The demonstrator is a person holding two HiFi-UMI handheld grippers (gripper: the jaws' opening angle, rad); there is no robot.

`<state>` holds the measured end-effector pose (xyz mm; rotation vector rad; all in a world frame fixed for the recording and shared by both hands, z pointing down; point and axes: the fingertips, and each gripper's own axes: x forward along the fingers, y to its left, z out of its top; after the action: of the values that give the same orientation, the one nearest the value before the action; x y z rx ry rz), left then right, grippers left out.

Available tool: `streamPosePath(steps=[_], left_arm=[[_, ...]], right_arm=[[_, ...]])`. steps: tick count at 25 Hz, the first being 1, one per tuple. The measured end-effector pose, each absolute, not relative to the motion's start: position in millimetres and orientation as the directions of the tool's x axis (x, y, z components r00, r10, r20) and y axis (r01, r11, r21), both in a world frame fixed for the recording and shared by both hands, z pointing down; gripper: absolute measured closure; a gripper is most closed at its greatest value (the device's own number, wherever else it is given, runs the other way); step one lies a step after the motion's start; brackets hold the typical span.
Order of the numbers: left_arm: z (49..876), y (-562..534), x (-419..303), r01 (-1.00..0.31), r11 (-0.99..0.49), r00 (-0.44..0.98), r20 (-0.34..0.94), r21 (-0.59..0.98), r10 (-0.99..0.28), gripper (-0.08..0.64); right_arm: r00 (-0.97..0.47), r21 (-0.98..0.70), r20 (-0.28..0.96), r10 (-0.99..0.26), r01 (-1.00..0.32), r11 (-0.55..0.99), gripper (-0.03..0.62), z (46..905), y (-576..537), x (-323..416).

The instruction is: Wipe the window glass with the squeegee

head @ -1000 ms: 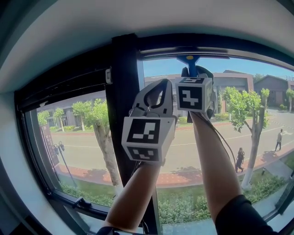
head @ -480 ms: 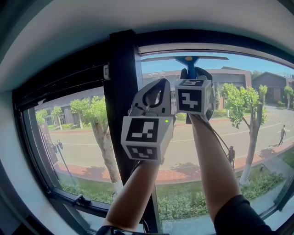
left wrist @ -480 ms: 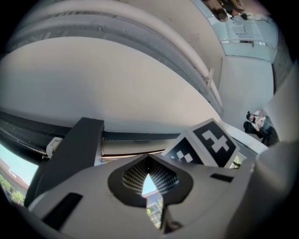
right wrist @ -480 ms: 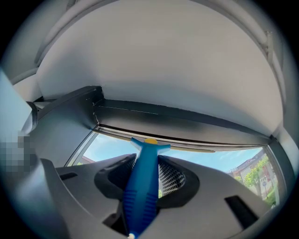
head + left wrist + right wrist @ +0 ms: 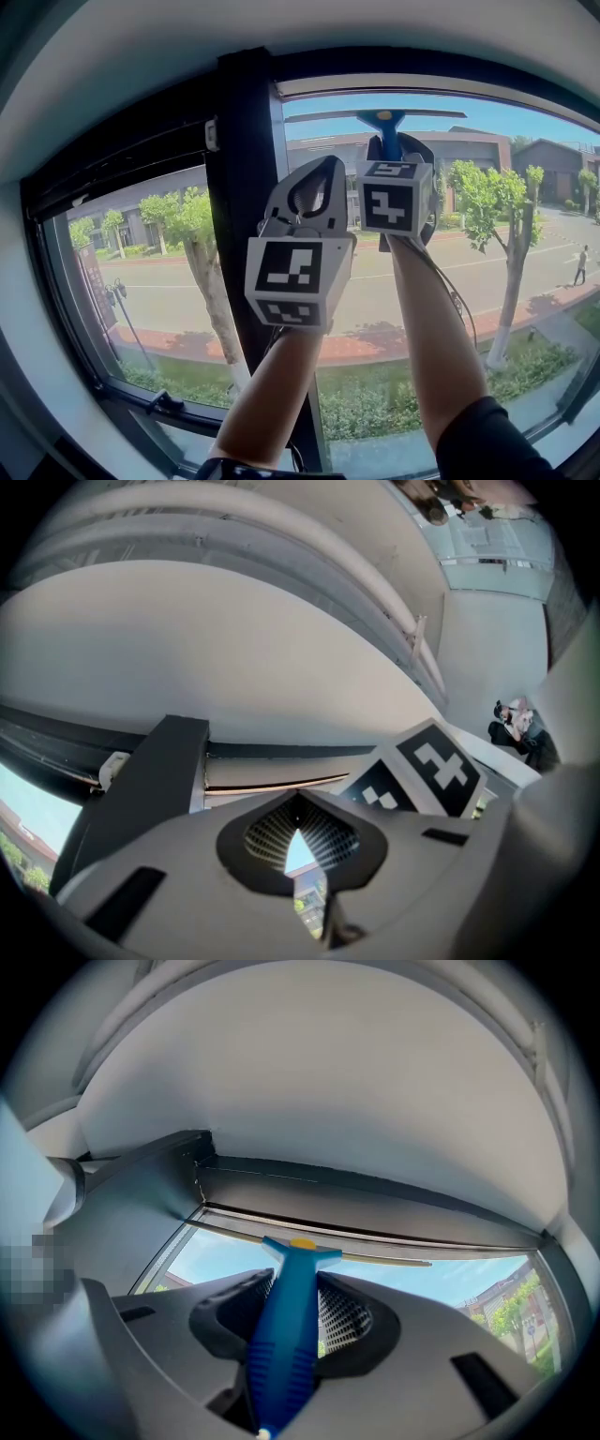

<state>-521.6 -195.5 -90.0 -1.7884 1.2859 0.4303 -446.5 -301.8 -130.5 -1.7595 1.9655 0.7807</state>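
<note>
1. Blue squeegee (image 5: pixel 382 120) sits clamped in the right gripper (image 5: pixel 398 142), blade at the glass (image 5: pixel 544 187) top edge.
2. Left gripper (image 5: pixel 321 176) jaws together, empty.
3. I'd pull straight down, even pressure.

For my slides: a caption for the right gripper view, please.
Right gripper shut on the blue squeegee, its blade near the top of the glass.

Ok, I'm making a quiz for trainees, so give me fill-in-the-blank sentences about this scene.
The right gripper is shut on the ____ handle of the squeegee. The left gripper has its jaws together, holding ____. The blade lies near the ____ edge of the window glass.
Missing: blue; nothing; top.
</note>
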Motion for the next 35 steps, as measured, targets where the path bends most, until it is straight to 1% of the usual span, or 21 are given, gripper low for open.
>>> streamPosePath(steps=[3,19,35], left_arm=[[-90.0,-194.8,-523.8,-0.897,-0.113,0.406,-0.695,-0.428,-0.594,0.558],[-75.1,-198.4,-520.7,-0.892,-0.092,0.401,-0.682,-0.442,-0.612,0.558],[-49.7,-202.9,-522.1,-0.896,-0.114,0.399,-0.665,-0.429,-0.632,0.558]], right_arm=[[-0.138,0.150,-0.621,-0.771,-0.987,0.056,0.451,-124.2,-302.4,-446.1],[-0.149,0.162,-0.611,-0.777,-0.985,0.062,0.451,-97.7,-300.8,-447.3],[-0.152,0.169,-0.595,-0.789,-0.984,0.063,0.451,-60.9,-300.8,-446.9]])
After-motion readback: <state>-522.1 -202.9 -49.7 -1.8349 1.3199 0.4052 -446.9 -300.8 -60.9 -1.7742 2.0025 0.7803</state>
